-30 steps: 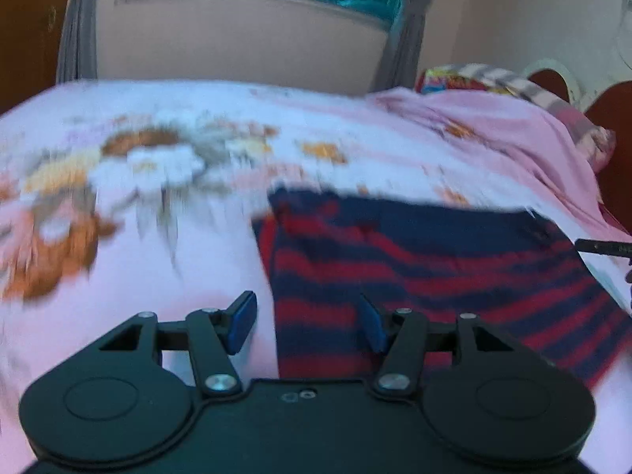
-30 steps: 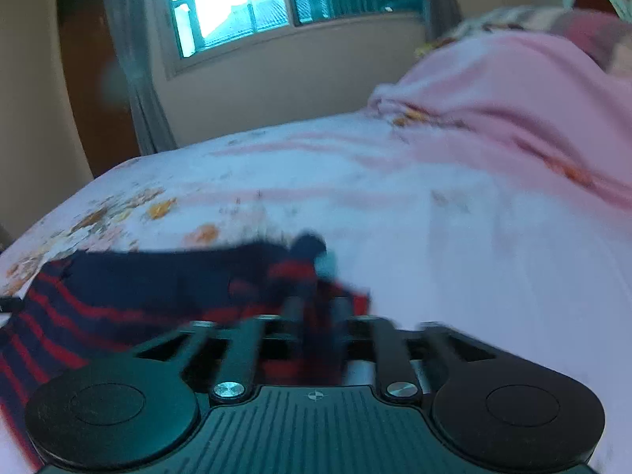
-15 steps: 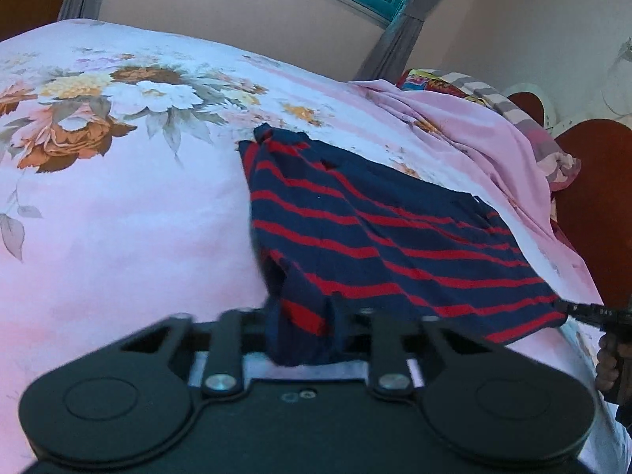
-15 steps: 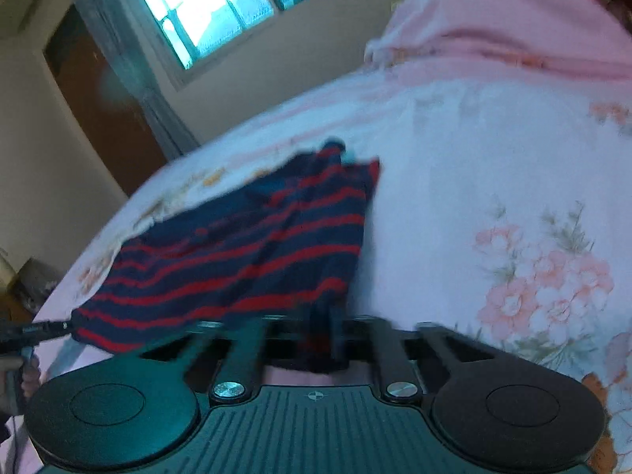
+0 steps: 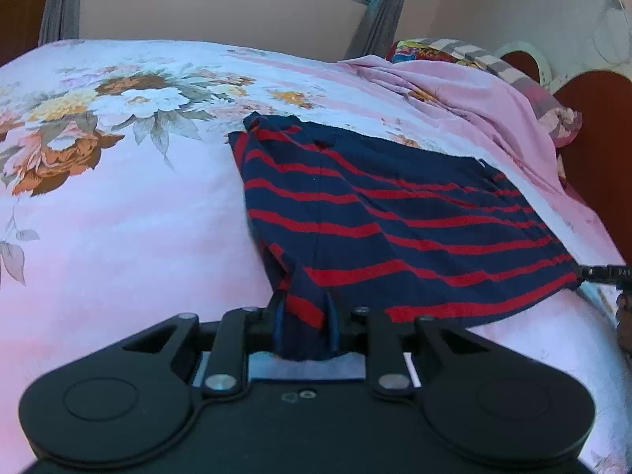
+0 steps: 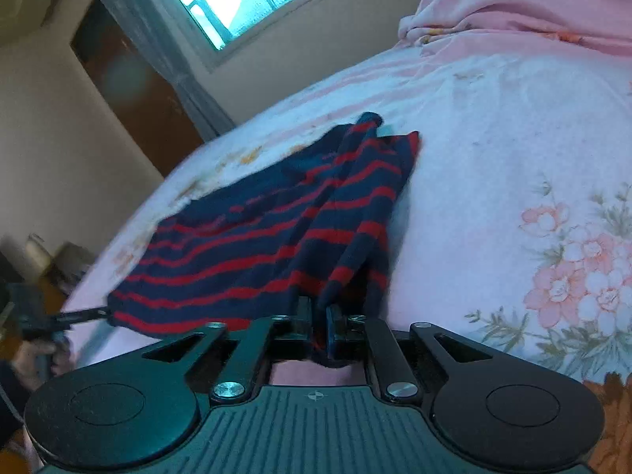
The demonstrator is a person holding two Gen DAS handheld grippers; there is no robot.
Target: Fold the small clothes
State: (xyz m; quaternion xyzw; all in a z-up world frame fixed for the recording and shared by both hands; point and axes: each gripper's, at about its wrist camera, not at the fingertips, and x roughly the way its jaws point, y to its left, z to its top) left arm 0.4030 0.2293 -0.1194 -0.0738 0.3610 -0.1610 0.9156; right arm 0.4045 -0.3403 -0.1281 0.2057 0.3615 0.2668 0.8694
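**A:** Navy-and-red striped garment [image 5: 395,213] lies flat on the floral bedsheet [image 5: 118,217], stretching away from both grippers. Which is nearer?

**B:** Neither. Left gripper [image 5: 306,328] pinches one near corner, jaws easing apart slightly; right gripper [image 6: 320,328] is clamped on the other. Long axis runs between them.

The striped garment [image 5: 395,213] hides its pinched corners between each gripper's pads. At the left wrist view's right edge, the right gripper [image 5: 604,272] is cut off. The hand [image 6: 37,355] beside the left gripper [image 6: 59,318] is blurred.
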